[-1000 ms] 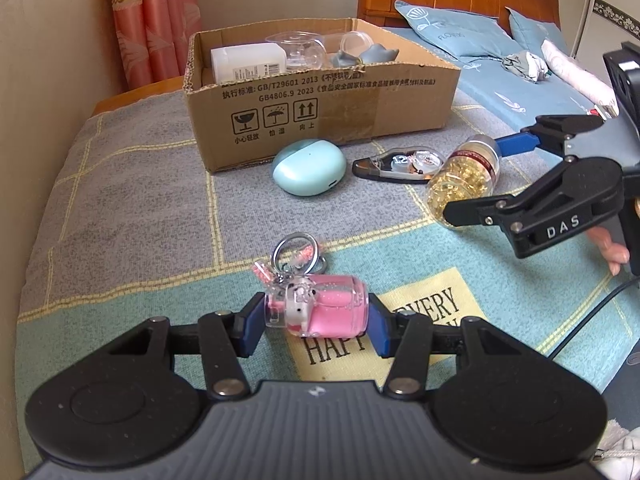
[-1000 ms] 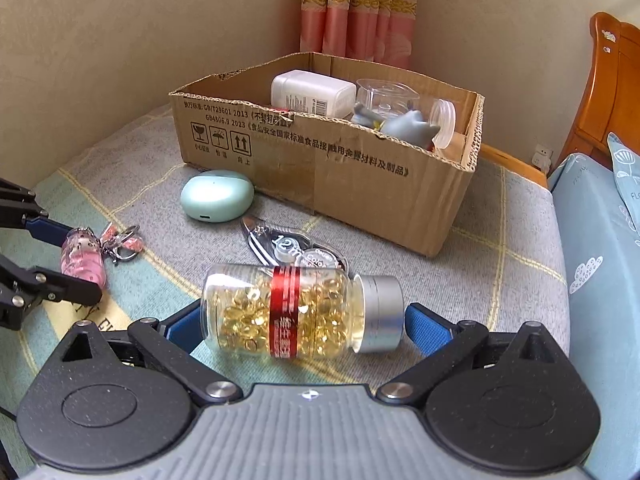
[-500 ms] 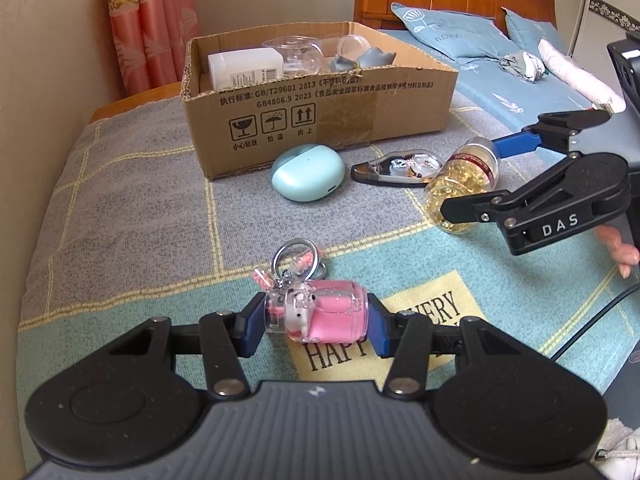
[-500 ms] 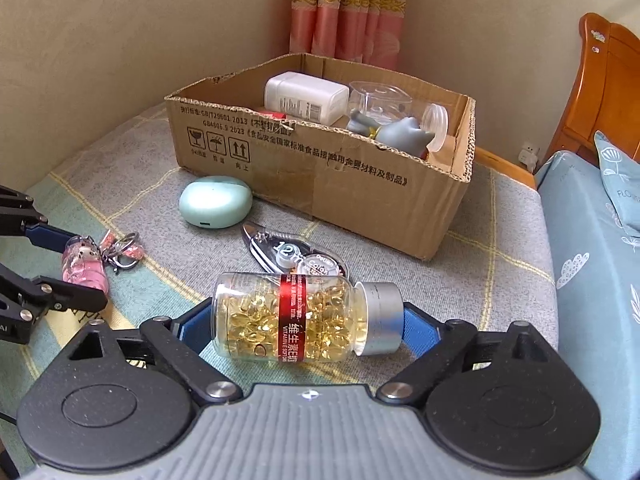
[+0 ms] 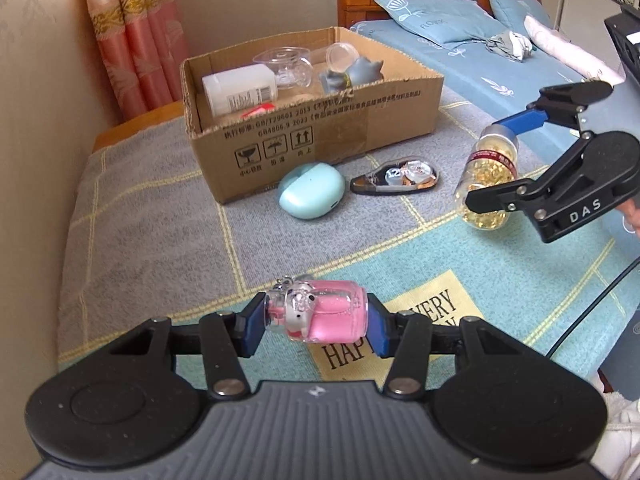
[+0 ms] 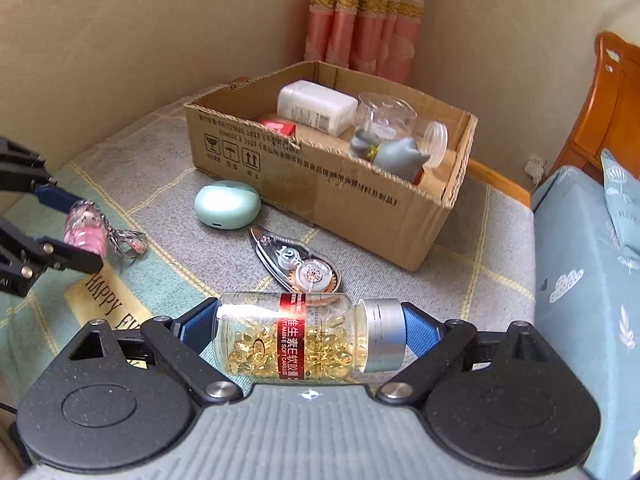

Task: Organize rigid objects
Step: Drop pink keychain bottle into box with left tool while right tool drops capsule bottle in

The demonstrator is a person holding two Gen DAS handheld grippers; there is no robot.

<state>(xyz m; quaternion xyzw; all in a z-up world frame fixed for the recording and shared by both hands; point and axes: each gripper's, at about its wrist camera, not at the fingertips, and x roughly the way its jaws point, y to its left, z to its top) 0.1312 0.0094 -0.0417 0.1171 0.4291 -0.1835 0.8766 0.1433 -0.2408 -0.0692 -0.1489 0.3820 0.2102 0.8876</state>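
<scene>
Left claw (image 5: 316, 322) gripping pink keychain (image 5: 320, 316)

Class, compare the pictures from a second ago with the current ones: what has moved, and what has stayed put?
Both grippers have risen. The left gripper lifted the pink keychain bottle off the blanket; the right gripper lifted the capsule bottle. Both grips held throughout. The cardboard box, mint case and correction tape stayed put.

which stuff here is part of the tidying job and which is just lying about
Part of the job:
- pink keychain bottle, in left gripper
- clear bottle of gold capsules, in right gripper
- mint oval case
- clear correction tape dispenser
- brown cardboard box

Just lying about:
- blue pillows
- pink curtain
</scene>
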